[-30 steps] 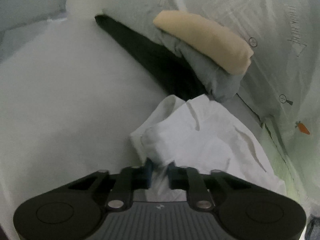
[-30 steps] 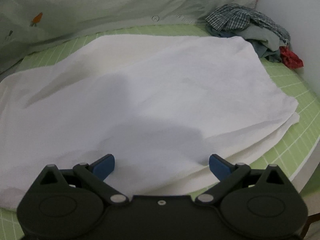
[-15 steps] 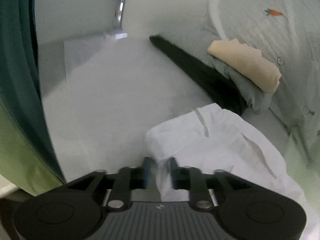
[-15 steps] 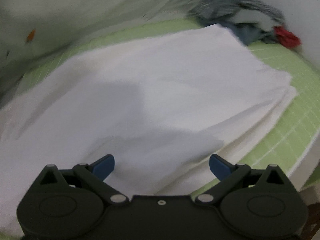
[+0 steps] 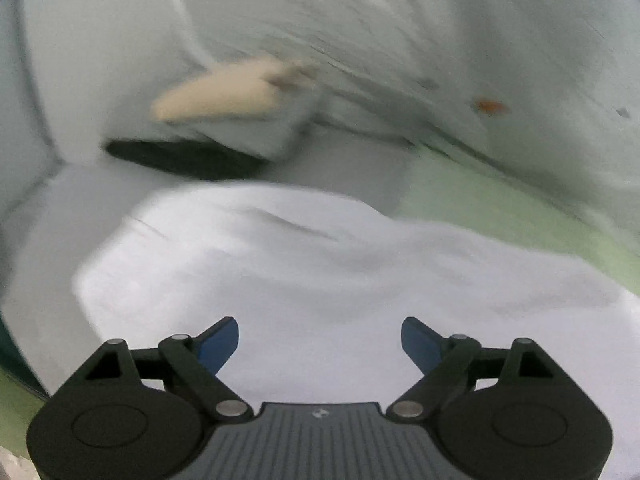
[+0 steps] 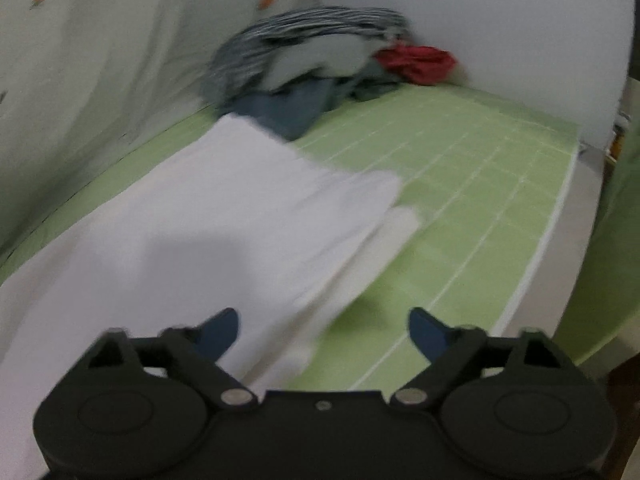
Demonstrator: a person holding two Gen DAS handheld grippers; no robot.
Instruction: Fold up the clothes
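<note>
Two wrist views, both motion-blurred. No bins or baskets in either; clothes lie loose on a green mat [image 6: 472,184] w/ white grid lines.

Left view: white garment [image 5: 320,280] spread flat, filling lower half of frame, directly below and ahead of left gripper [image 5: 320,340]. Blue fingertips [image 5: 218,344] stand wide apart, nothing pinched between them; jaws have just been opening, cloth now free of the pads. Gripper angled downward toward the cloth. Beyond the garment, a folded stack: cream piece [image 5: 224,92] on top, grey piece [image 5: 256,132] under it, black piece [image 5: 180,156] at bottom. Behind all, pale sheet w/ small orange carrot prints [image 5: 460,40] as backdrop. Sliver of mat shows at right only.

Right view: same white garment [image 6: 208,216] seen as long strip running from lower left up toward centre, layered edges along its right side. Right gripper [image 6: 324,332] also angled down, over the garment's near right edge: left fingertip [image 6: 218,332] over cloth, right one over bare mat. Jaws wide but have just been closing a little; nothing gripped. Seen here only: heap of unfolded clothes [image 6: 312,60] at far end of mat, striped/checked, grey-blue and red pieces, touching garment's far corner; white wall [image 6: 480,20] behind. Folded stack not seen from this side. Carrot sheet [image 6: 100,60] along left.
</note>
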